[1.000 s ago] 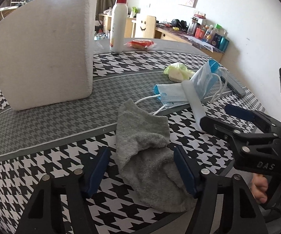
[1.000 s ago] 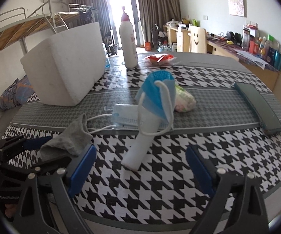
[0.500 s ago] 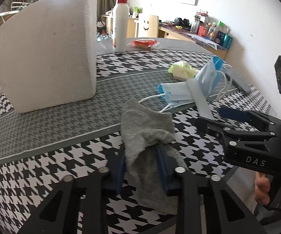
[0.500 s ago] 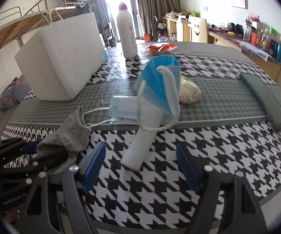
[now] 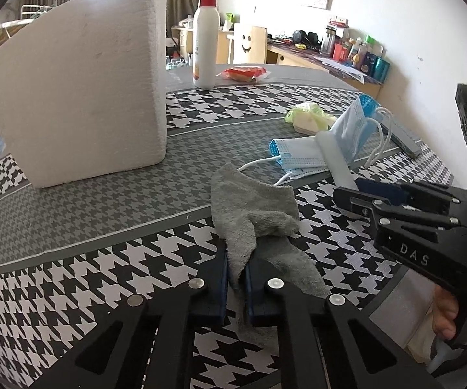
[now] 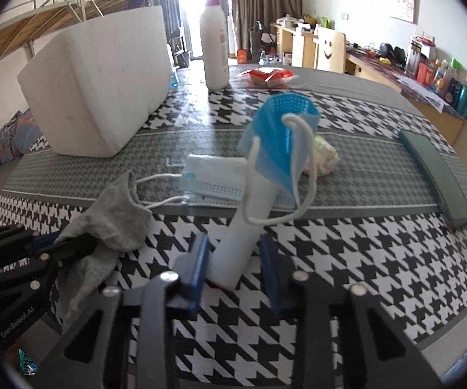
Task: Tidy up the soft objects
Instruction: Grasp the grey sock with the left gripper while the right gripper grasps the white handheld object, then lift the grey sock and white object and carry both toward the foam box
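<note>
A grey sock lies crumpled near the table's front edge. My left gripper is shut on the sock's near part. The sock also shows in the right wrist view, pinched by the left gripper. A pale tube lies on the cloth with a blue face mask draped over its far end. My right gripper straddles the tube's near end, with the jaws narrowed but a small gap on each side. A second flat mask lies behind.
A big white foam block stands at the back left. A pump bottle and a red packet sit behind. A yellow-green crumpled bag and a dark flat case lie to the right. The houndstooth table edge is close.
My left gripper closed onto the grey sock. My right gripper moved forward and narrowed its jaws around the tube's near end.
</note>
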`<state>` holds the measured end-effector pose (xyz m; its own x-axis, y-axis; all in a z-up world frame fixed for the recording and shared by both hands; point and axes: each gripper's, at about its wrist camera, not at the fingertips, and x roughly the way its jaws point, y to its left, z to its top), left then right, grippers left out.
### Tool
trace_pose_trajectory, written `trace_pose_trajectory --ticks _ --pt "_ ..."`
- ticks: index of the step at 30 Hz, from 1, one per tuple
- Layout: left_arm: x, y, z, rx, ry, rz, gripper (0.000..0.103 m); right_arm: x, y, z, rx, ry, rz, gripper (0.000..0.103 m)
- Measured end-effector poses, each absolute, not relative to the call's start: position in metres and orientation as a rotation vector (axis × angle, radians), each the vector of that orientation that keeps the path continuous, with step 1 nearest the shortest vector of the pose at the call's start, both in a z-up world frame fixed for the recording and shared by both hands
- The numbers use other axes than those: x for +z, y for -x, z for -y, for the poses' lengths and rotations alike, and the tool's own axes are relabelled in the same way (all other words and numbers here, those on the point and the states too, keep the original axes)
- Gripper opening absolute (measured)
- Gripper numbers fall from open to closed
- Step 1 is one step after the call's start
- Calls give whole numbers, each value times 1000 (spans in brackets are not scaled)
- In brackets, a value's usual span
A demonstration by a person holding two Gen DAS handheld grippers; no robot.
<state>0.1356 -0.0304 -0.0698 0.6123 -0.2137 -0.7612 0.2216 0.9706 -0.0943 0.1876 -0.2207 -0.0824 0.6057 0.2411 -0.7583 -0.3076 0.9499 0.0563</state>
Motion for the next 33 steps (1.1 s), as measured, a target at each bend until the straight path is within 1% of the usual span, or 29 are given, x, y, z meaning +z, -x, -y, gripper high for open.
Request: trace_pose_trajectory --ticks 2,5,8,11,15,27,33 --pt "-70 -135 30 -252 -7 -875 9 -83 -184 217 320 112 -858 28" --pt "-69 -134 30 -251 -13 -867 9 -83 -181 215 325 136 -851 24" --pt "-68 -134 29 -270 3 -869 9 -80 -182 225 356 81 -862 17" --pt "-67 -133 28 -288 18 -860 8 -77 -180 231 379 53 -857 13" --pt "-63 -129 28 -298 20 -843 6 -75 -174 229 411 57 -839 13" --pt "-44 -113 24 -292 4 -771 5 -50 -165 242 447 -36 -782 13" --pt "-38 -108 22 -286 4 -755 5 -37 -156 239 488 -30 -726 13"
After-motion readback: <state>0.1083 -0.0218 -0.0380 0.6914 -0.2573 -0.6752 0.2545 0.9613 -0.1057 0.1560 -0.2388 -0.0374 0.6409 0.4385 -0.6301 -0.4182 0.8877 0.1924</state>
